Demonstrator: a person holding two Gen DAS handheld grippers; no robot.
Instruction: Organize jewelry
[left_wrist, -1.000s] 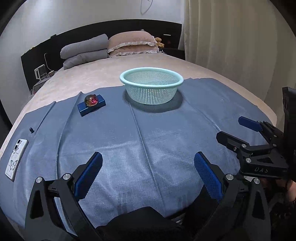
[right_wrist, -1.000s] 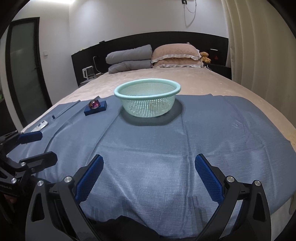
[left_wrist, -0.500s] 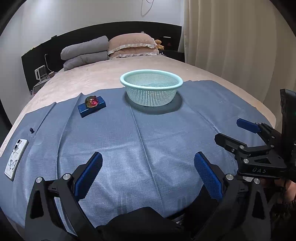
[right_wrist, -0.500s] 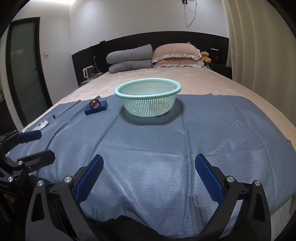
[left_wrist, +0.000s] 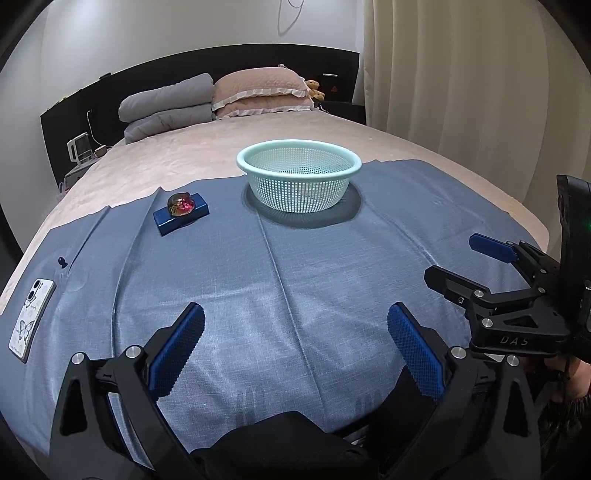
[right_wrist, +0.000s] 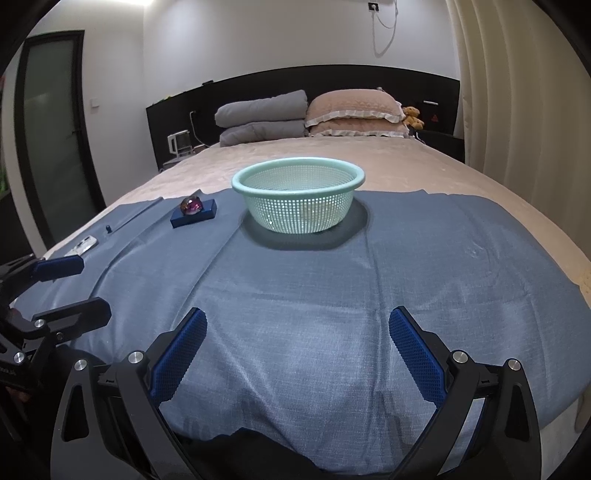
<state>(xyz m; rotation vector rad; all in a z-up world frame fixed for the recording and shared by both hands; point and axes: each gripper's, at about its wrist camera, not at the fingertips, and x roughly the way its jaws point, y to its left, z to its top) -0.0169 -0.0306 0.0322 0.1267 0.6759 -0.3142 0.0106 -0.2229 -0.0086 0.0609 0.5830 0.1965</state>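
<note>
A mint-green mesh basket (left_wrist: 298, 174) stands on a blue cloth (left_wrist: 295, 280) spread over the bed; it also shows in the right wrist view (right_wrist: 297, 199). To its left a reddish bead bracelet (left_wrist: 180, 204) lies on a small dark blue box (left_wrist: 181, 218), seen too in the right wrist view as bracelet (right_wrist: 191, 205) on box (right_wrist: 194, 218). My left gripper (left_wrist: 293, 350) is open and empty above the cloth's near part. My right gripper (right_wrist: 297, 350) is open and empty, also visible at the right of the left wrist view (left_wrist: 465, 262).
A white phone (left_wrist: 31, 317) with butterfly case lies at the cloth's left edge, a small dark bead (left_wrist: 61, 262) near it. Pillows (left_wrist: 258, 94) and folded grey bedding (left_wrist: 168, 107) sit at the headboard. Curtains (left_wrist: 461, 74) hang on the right.
Both grippers have drawn back slightly and stayed open. The basket and box have not moved.
</note>
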